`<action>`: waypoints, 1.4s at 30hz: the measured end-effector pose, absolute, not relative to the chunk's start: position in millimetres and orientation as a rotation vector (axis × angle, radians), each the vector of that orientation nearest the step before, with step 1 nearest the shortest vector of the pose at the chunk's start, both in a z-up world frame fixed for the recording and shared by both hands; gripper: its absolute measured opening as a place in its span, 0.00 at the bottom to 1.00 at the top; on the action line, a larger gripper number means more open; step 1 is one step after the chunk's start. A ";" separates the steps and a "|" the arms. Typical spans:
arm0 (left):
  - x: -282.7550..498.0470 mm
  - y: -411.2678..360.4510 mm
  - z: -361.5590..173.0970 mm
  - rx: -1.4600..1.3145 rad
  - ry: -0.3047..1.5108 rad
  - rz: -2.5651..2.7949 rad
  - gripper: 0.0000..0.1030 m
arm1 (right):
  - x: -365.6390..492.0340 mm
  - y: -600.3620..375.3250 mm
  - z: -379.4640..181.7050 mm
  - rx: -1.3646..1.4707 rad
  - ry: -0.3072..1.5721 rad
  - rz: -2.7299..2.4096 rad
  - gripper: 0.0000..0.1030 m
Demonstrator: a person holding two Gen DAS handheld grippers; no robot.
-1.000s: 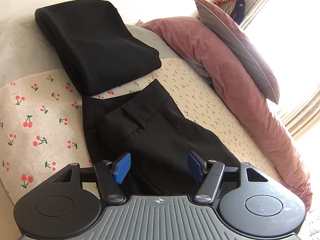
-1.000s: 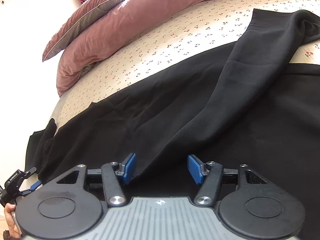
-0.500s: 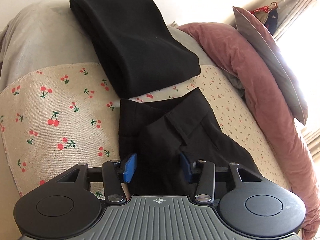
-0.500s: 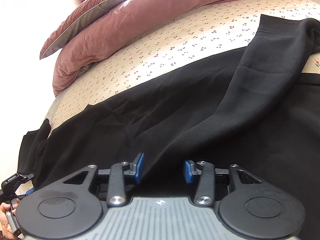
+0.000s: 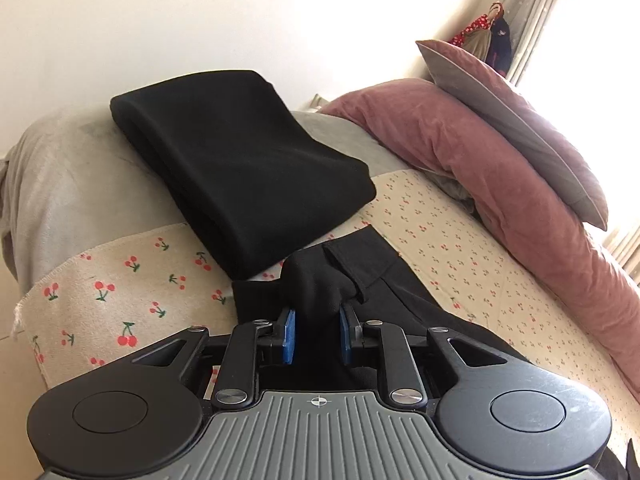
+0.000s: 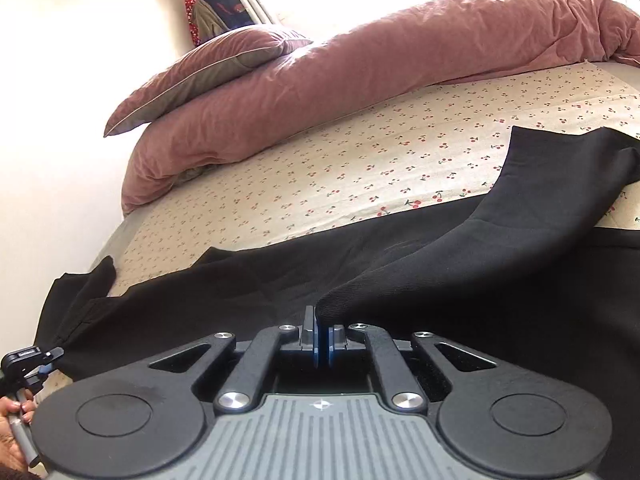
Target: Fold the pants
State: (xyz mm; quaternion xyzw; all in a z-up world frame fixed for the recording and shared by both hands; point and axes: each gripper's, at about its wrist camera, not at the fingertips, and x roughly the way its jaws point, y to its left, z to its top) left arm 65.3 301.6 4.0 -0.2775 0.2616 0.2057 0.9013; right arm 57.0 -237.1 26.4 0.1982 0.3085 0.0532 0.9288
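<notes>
Black pants [image 5: 400,300] lie along the cherry-print bed sheet [image 5: 120,280]. My left gripper [image 5: 315,336] is shut on a bunched part of the waistband [image 5: 320,284], which stands up between the blue pads. In the right wrist view the pants [image 6: 480,280] spread across the bed, with one leg [image 6: 540,200] folded over at the right. My right gripper [image 6: 321,342] is shut on a fold of the leg fabric [image 6: 340,304], pads almost touching.
A folded black garment [image 5: 240,160] lies just beyond the waistband on a grey cover [image 5: 72,168]. A pink duvet [image 5: 500,168] and a pillow [image 5: 512,120] line the far side of the bed. The bed edge is at the left [image 5: 24,312].
Both grippers have closed from open onto the pants fabric. The left has bunched up the waistband and lifted it, and the right has pinched the leg fold.
</notes>
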 end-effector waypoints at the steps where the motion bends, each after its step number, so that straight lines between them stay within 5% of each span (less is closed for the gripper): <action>1: 66.1 304.5 2.8 -0.574 0.556 0.434 0.19 | 52.1 -232.0 26.7 0.394 0.651 0.120 0.05; 9: 75.3 315.6 -17.0 -0.545 0.721 0.517 0.20 | 44.0 -204.6 -7.9 0.301 0.845 0.156 0.05; 14: 78.4 301.8 -13.2 -0.444 0.766 0.526 0.29 | 48.8 -205.1 -24.1 0.307 0.924 0.146 0.07; 16: 76.3 294.1 -5.7 -0.392 0.765 0.551 0.52 | 45.9 -213.3 -14.9 0.331 0.911 0.129 0.22; 17: 74.0 289.6 -0.8 -0.375 0.749 0.561 0.57 | 44.0 -217.2 -8.9 0.336 0.886 0.111 0.39; 18: 71.4 284.8 4.8 -0.359 0.729 0.564 0.64 | 41.9 -221.9 -2.7 0.335 0.861 0.092 0.43; 24: 72.0 234.4 27.1 -0.214 0.666 0.407 0.78 | 48.6 -261.0 20.6 0.348 0.756 -0.044 0.46; 30: 87.0 157.2 27.5 -0.115 0.700 0.070 0.80 | 69.6 -300.6 35.5 0.369 0.669 -0.154 0.58; 42: 107.0 16.3 -1.5 -0.104 0.766 -0.428 0.86 | 153.8 -338.5 1.3 0.190 0.638 -0.253 0.60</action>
